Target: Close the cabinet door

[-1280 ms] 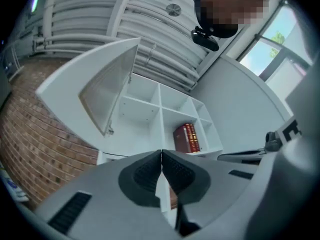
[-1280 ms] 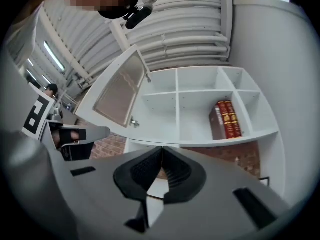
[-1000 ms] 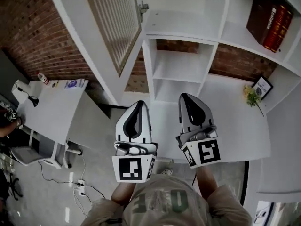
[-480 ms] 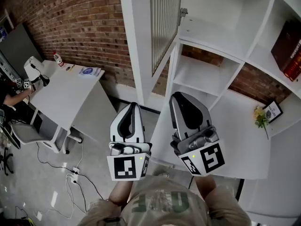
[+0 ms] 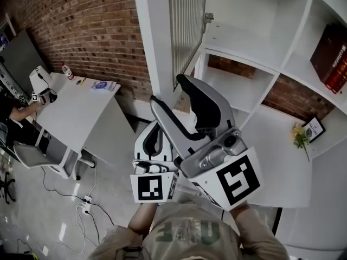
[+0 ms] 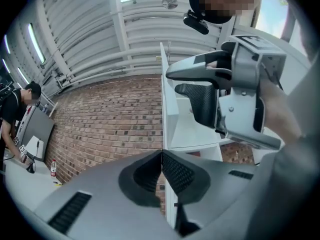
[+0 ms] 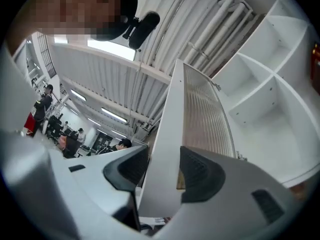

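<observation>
Right gripper, jaws just opened wide, lifts toward the open cabinet door at upper centre, its white edge framed between them, untouched. Left gripper waits below, jaws together. A closing grasp likely follows.

brick wall red | desk white | floor grey, glossy | ceiling ribbed, strip lights

We hold the right gripper raised toward the open cabinet door — its jaws have just been opening and stand wide, with the door's white frame edge just ahead of their gap. The left gripper sits lower, jaws together. Beyond the door, the white shelves carry red books and a small plant.
</observation>
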`<state>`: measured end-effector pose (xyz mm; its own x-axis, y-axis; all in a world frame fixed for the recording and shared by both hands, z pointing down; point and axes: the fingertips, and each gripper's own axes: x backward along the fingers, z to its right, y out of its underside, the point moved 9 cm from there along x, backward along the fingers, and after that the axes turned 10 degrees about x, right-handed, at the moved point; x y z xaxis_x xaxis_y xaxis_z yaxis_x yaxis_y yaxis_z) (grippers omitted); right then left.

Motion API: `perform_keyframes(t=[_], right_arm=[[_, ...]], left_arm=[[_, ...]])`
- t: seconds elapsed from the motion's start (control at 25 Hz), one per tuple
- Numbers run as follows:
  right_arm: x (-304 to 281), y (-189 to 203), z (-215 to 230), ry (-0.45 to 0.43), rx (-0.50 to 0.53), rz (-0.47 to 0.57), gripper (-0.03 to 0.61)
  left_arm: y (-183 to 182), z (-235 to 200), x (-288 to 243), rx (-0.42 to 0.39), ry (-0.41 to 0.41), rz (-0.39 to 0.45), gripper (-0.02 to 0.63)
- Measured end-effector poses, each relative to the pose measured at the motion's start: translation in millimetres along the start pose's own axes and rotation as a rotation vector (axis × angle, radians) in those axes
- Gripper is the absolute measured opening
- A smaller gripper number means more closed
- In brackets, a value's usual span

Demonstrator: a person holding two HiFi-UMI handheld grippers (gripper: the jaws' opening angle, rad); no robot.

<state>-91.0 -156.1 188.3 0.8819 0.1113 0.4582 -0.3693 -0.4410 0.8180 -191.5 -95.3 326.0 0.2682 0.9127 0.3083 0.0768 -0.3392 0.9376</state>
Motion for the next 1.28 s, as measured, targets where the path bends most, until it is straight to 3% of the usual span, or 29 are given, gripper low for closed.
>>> perform_keyframes(t=[0.32,0.92,1.12,1.28], right_arm=[[-9.0,0.4,-2.9,0.023,-0.014,-0.044,0.19],[1.5,0.0,7.9,-0.025,-0.057,-0.035,0.175],[21.2,-5.3,16.9,-0.024,-0.076,-0.031,0.151],[43.9,-11.8,22.7,0.01,-0.03,-0.019,0.123]], left_arm=[[2.8,-1.8,0.3,0.011,-0.01,0.002,0.014],[-1.5,15.6,0.3,0.028,0.007,0.024,0.012],[-2.0,25.4,-2.4,0.032,0.038,0.03,0.014],[2.4,39.4,-8.8,0.044,0.091,0.026,0.014]])
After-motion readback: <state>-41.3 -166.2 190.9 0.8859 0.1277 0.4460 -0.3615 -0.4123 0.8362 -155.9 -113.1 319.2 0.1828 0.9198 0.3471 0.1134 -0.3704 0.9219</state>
